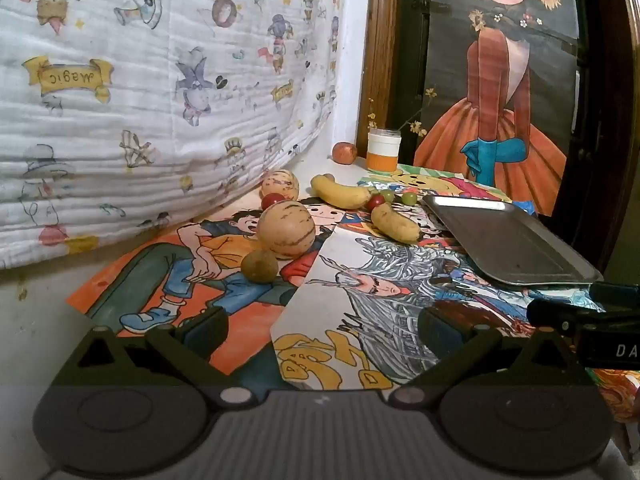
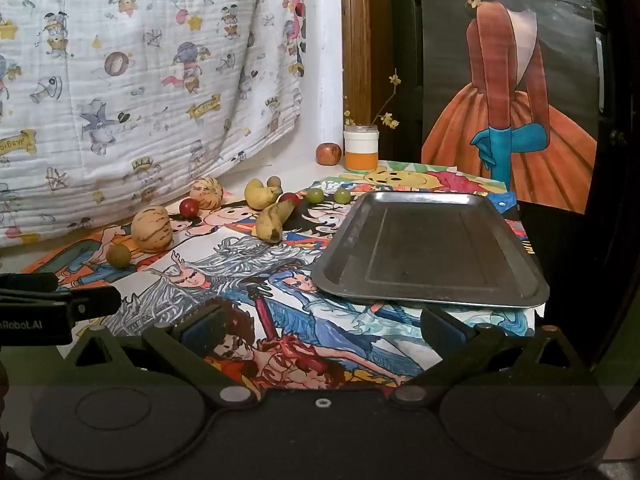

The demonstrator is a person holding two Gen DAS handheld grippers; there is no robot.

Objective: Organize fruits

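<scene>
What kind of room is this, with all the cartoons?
Probably a room in someone's home, not a shop or lab. A cartoon-print blanket hangs behind a table covered in hand-coloured drawings, and a painted poster of a girl leans beside a wooden frame.

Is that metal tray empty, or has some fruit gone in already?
Empty. The metal tray shows only its bare dark bottom in both views; the bananas, striped melons and grapes all lie on the pictures beside it.
</scene>
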